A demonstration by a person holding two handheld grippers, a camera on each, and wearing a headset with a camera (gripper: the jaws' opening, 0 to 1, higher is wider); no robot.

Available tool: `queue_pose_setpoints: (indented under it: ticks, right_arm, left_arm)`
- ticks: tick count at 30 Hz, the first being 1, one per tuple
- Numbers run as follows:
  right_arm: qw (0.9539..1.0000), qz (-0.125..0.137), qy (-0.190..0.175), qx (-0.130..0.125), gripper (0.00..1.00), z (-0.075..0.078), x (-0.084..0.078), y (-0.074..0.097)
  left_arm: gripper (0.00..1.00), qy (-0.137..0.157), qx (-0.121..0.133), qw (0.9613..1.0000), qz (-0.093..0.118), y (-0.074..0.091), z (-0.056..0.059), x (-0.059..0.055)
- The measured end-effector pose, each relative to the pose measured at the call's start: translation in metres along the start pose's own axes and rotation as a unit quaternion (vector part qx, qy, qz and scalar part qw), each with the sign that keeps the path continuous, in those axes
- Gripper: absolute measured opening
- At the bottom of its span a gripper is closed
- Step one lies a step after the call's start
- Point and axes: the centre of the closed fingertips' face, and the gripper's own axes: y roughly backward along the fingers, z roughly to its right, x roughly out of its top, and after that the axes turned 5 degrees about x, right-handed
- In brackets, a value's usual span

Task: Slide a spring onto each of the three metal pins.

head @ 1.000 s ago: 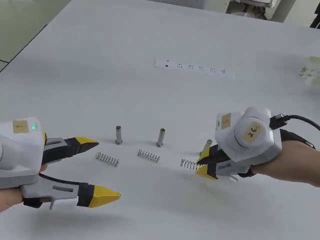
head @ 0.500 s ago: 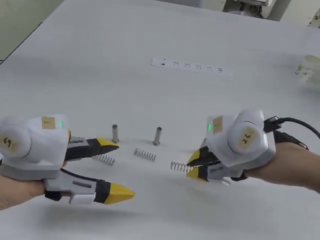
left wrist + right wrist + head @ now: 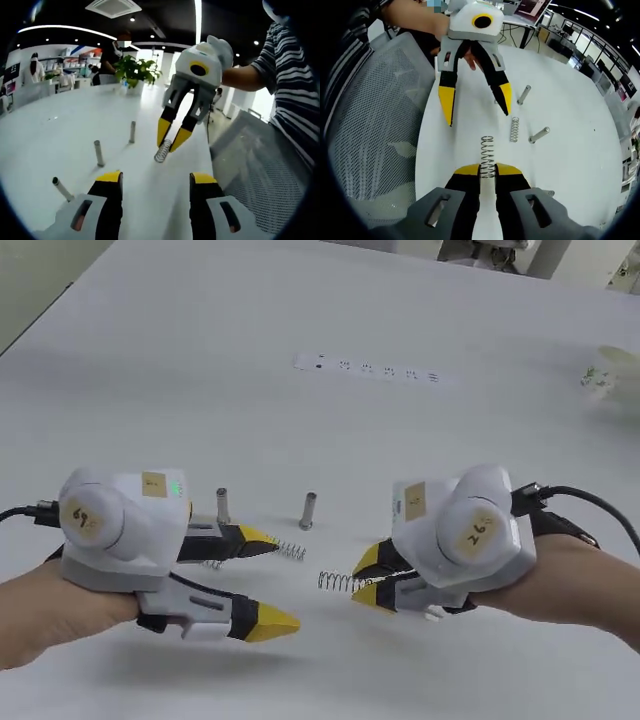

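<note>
White bench [image 3: 150,360]: since a second ago your right gripper [image 3: 364,580] has carried a spring [image 3: 335,582], pinched by one end, toward the wide-open, empty left gripper [image 3: 284,580]. All three pins [image 3: 98,153] are bare, so threading likely comes next.

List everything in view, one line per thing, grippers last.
table: one, white, under everything
power strip: one, white, far middle of the table
pins: three, grey metal, standing in a row
springs: two clear to see, silver; one lying near the pins, one held
chair: one, grey mesh, beside the table
left gripper: one, white with black and yellow fingers, open
right gripper: one, same colours, shut on a spring
</note>
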Motion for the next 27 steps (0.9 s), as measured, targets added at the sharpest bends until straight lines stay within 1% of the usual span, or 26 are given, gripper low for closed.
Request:
queue_pose_setpoints:
  ticks: [3, 5, 8, 16, 21, 24, 27]
  right_arm:
    - [1.0000, 0.002, 0.002, 0.000, 0.08, -0.001, 0.002, 0.001]
    - [1.0000, 0.004, 0.002, 0.000, 0.08, -0.001, 0.003, 0.001]
    - [1.0000, 0.007, 0.004, 0.000, 0.08, -0.001, 0.006, 0.002]
    - [0.9999, 0.012, 0.010, 0.001, 0.08, -0.003, 0.010, 0.004]
    - [0.9998, 0.015, 0.010, -0.002, 0.08, -0.002, 0.012, 0.006]
    - [0.9998, 0.016, 0.010, -0.002, 0.08, -0.003, 0.012, 0.007]
    - [0.9998, 0.017, 0.013, -0.002, 0.08, -0.004, 0.013, 0.008]
  left_arm:
    - [0.43, 0.006, -0.007, 0.9999, 0.009, -0.004, 0.003, 0.004]
    - [0.40, 0.015, -0.012, 0.9997, 0.017, -0.007, 0.005, 0.008]
    - [0.35, 0.018, -0.015, 0.9994, 0.027, -0.010, 0.006, 0.012]
    - [0.27, 0.018, -0.025, 0.9988, 0.038, -0.016, 0.010, 0.016]
    - [0.22, 0.013, -0.030, 0.9987, 0.039, -0.018, 0.011, 0.017]
    - [0.17, 0.008, -0.034, 0.9984, 0.045, -0.019, 0.014, 0.020]
    - [0.14, 0.003, -0.035, 0.9984, 0.044, -0.020, 0.015, 0.020]
